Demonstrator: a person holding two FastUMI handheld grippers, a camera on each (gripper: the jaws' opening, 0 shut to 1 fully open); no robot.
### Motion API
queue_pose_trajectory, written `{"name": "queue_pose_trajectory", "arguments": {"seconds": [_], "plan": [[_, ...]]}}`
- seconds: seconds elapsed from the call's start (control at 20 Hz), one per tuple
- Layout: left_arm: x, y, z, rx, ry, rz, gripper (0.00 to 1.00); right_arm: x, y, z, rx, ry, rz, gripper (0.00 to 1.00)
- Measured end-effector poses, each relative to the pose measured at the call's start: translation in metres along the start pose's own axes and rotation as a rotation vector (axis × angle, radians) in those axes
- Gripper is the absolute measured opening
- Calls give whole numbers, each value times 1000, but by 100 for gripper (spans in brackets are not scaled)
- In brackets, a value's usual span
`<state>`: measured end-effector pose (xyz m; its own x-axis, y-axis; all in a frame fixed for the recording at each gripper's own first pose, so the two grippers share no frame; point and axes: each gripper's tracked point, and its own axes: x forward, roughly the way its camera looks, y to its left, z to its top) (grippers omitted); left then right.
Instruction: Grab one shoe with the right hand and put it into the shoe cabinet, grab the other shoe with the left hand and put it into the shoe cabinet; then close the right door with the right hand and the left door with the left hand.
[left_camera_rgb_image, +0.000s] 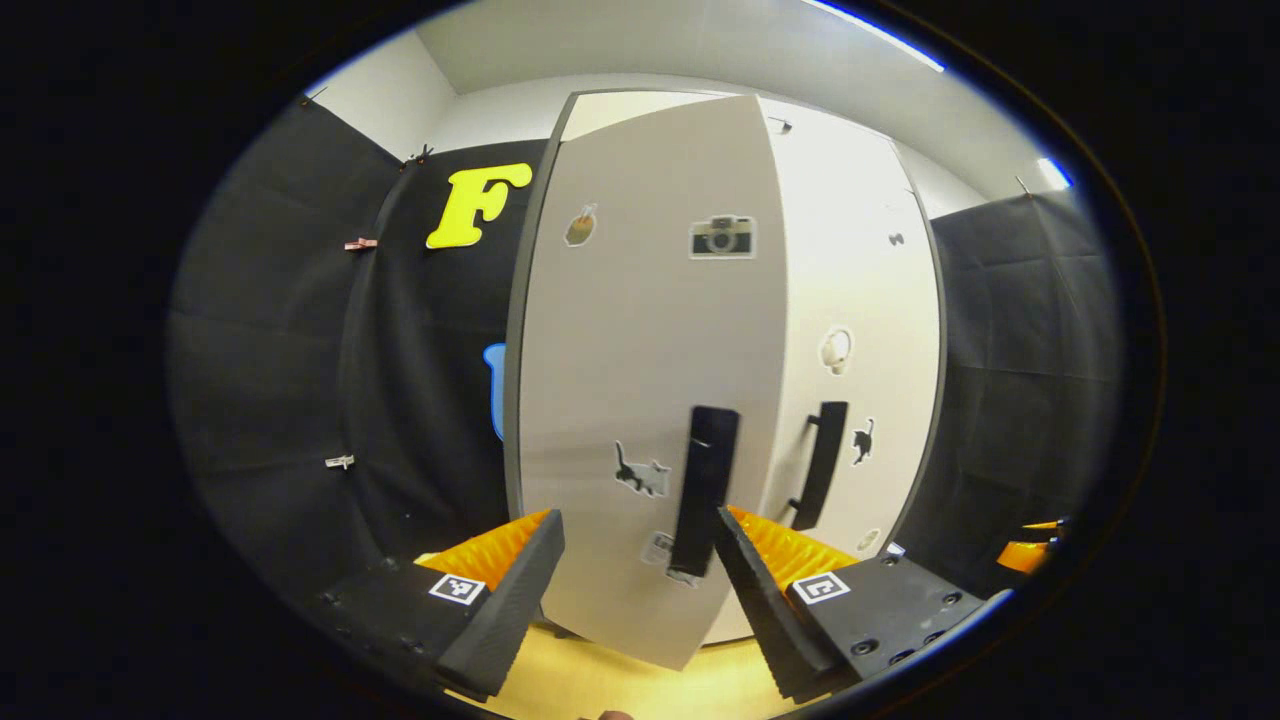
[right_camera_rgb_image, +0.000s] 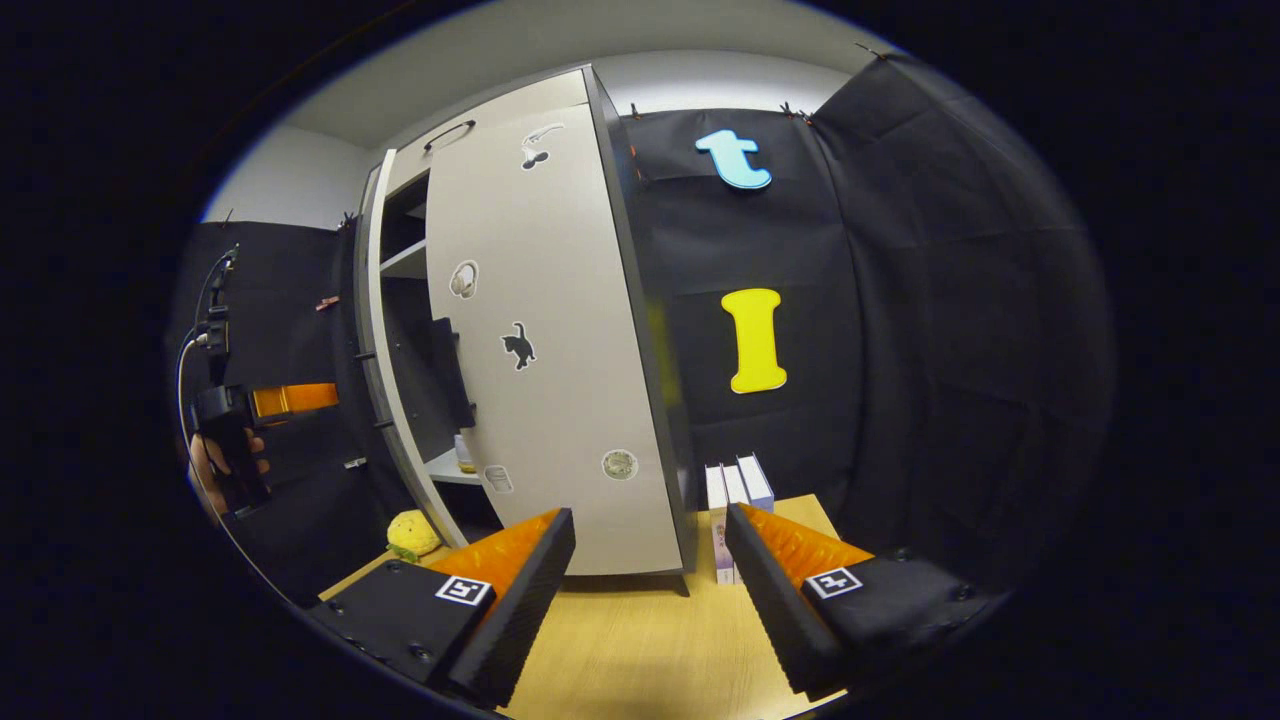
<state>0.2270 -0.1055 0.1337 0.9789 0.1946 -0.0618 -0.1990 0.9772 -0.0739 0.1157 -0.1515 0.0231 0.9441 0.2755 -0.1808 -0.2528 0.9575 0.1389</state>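
Left gripper (left_camera_rgb_image: 640, 560): jaws spread wide, nothing clamped. The left door (left_camera_rgb_image: 645, 380) of the shoe cabinet (left_camera_rgb_image: 870, 300) is seen straight ahead between the fingers, partly swung out; its black handle (left_camera_rgb_image: 705, 490) sits in the gap, close to the right finger's (left_camera_rgb_image: 765, 600) inner pad. Contact with the handle cannot be told. Door face carries stickers: a camera (left_camera_rgb_image: 722, 237), a cat (left_camera_rgb_image: 640, 472).

The right door (left_camera_rgb_image: 860, 340) is seen behind, flat to the cabinet front, with its own black handle (left_camera_rgb_image: 822, 462). At the far right edge of the left gripper view an orange bit of the other gripper (left_camera_rgb_image: 1030, 548) is visible.

Right gripper (right_camera_rgb_image: 650, 580): jaws wide apart, nothing held, nothing touched. It is held over the wooden floor (right_camera_rgb_image: 640, 640), in front of the cabinet's bottom right corner. The right door (right_camera_rgb_image: 550, 350) looks shut against the cabinet; cat sticker (right_camera_rgb_image: 518, 346) on it. To its left the cabinet interior (right_camera_rgb_image: 405, 300) is exposed, with shelves visible. Shoes cannot be made out inside.

Off to the left in the right gripper view, the left gripper (right_camera_rgb_image: 265, 405) is seen in a hand (right_camera_rgb_image: 205, 465), near the open left side. A yellow plush toy (right_camera_rgb_image: 410, 535) lies on the floor by the cabinet's bottom left corner. White boxes (right_camera_rgb_image: 735, 495) stand just beside the cabinet's right side.
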Motion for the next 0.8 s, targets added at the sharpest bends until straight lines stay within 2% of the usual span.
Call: {"name": "queue_pose_trajectory", "arguments": {"seconds": [0.15,0.35,0.55,0.8], "plan": [[-21,-15,-7,-22,-5,-9,95,-2,6,7,-4,-15,26,98],[-44,-14,2,-53,-41,-21,94,-7,24,25,5,-68,35,98],[-62,11,15,-56,-85,-4,95,-15,44,46,-7,-123,17,98],[-88,38,1,-72,-97,-3,95,-34,74,47,-14,-161,-22,98]]}}
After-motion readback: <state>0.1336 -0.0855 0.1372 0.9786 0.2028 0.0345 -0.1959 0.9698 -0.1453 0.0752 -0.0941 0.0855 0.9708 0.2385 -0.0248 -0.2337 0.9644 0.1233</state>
